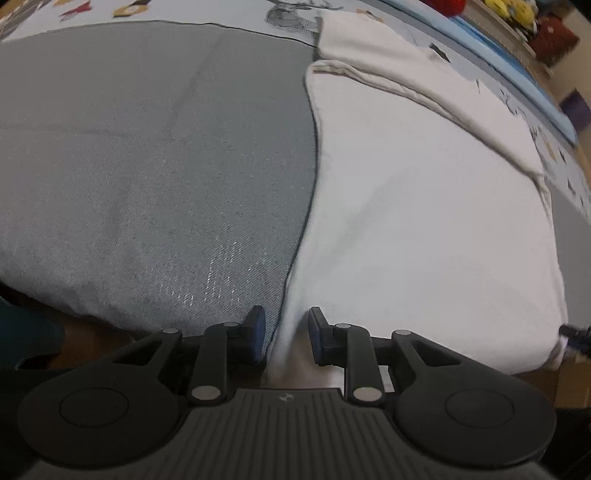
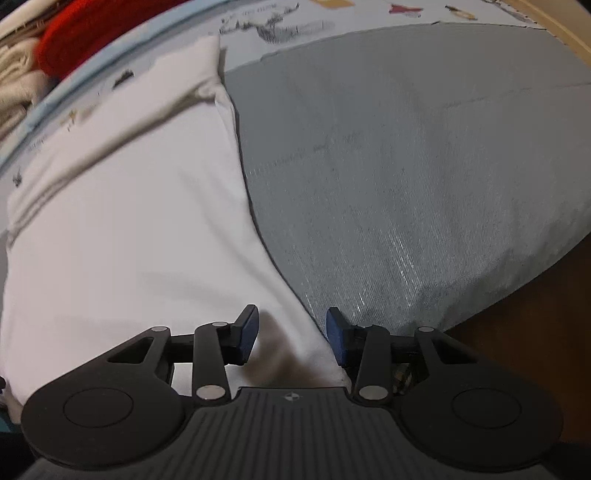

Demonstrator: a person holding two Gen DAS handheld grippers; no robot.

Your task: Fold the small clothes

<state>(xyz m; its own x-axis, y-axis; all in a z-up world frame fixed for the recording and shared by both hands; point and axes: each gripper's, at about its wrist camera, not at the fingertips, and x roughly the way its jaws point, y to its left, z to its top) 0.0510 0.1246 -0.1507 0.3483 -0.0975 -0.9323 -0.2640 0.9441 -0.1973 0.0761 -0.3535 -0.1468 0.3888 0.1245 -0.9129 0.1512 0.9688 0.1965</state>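
White folded garment [image 1: 424,221], smooth cotton, lies on coarse grey woven cloth [image 1: 147,166] over a printed sheet [image 2: 295,22]; left gripper [image 1: 286,334] and right gripper [image 2: 291,338], at six o'clock, straddle its near corners, jaws parted, unclamped.

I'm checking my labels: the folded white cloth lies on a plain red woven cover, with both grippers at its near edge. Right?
Not quite: the woven cover is grey, not red, as the left wrist view shows. The folded white cloth does lie on it, both the left gripper and right gripper at its near edge.

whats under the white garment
The white garment lies on a grey cloth that shows beside it, with a printed sheet beyond. What is directly beneath the garment is covered.
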